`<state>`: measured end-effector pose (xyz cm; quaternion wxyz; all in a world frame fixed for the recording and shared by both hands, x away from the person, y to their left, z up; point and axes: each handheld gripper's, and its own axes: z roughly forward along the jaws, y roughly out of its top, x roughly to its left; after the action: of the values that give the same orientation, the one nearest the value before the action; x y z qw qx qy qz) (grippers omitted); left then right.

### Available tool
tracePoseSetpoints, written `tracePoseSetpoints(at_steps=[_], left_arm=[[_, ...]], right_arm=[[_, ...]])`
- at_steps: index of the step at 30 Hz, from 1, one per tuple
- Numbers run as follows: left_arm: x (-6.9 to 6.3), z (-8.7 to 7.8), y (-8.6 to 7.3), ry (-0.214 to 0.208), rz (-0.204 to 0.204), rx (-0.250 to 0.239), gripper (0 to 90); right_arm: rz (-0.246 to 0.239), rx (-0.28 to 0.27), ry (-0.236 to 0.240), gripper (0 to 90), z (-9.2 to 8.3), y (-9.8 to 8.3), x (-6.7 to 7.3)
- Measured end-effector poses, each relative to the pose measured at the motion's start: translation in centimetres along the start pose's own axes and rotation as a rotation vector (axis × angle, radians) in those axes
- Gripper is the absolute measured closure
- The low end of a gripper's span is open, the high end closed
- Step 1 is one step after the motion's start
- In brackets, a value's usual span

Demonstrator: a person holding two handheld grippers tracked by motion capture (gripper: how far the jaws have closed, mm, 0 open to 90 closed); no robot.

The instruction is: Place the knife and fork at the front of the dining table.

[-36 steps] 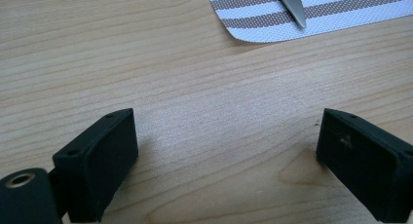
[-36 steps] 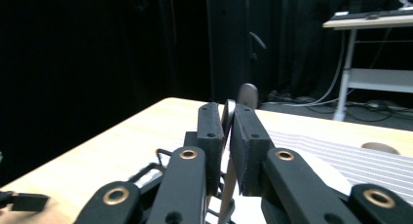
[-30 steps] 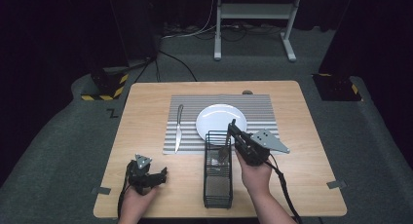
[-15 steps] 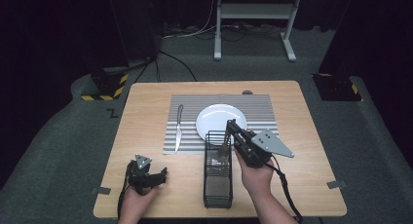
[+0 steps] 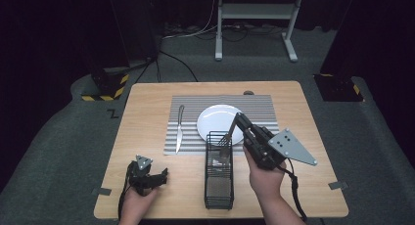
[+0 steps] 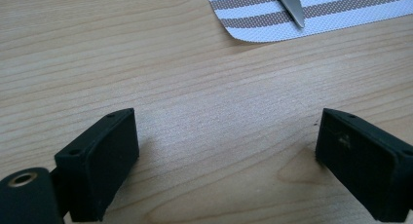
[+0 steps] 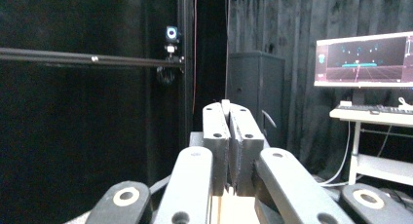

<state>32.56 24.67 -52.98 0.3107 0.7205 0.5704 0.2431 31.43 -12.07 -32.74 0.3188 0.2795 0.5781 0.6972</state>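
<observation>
One wooden desk [image 5: 147, 132] carries one striped placemat [image 5: 264, 107], one round white plate [image 5: 213, 120], one metal knife [image 5: 179, 127], one black wire caddy [image 5: 219, 186] and one fork [image 5: 226, 137].

The plate sits at the centre of the frame on the placemat. The knife lies just left of it on the mat, its length running up and down the frame. The caddy is a tall, narrow, open-mesh basket standing lower centre, just below the plate; what lies at its bottom I cannot tell.

The right gripper [image 5: 238, 118] is tilted up toward the plate, just right of the caddy's upper end, with a grey three-cornered plate on its body. Its jaws are pressed together on the thin metal fork, whose tines hang down over the caddy's top rim.

The left gripper [image 5: 164, 174] rests at lower left on bare wood, well apart from the caddy. In the left gripper view its jaws stand wide with nothing between them, the mat's rounded corner [image 6: 253, 31] and the knife tip [image 6: 292, 5] at upper right.
</observation>
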Motion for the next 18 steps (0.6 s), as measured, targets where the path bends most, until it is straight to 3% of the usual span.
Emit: tracePoseSetpoints(at_steps=[10, 18], left_arm=[[0.0, 0.0, 0.0, 0.001, 0.000, 0.000, 8.7], [0.0, 0.0, 0.0, 0.000, 0.000, 0.000, 8.7]], right_arm=[[-0.027, -0.080, -0.030, 87.2, -2.4, 2.9, -0.8], [-0.056, -0.081, -0.106, 87.2, -4.4, 3.5, -2.6]])
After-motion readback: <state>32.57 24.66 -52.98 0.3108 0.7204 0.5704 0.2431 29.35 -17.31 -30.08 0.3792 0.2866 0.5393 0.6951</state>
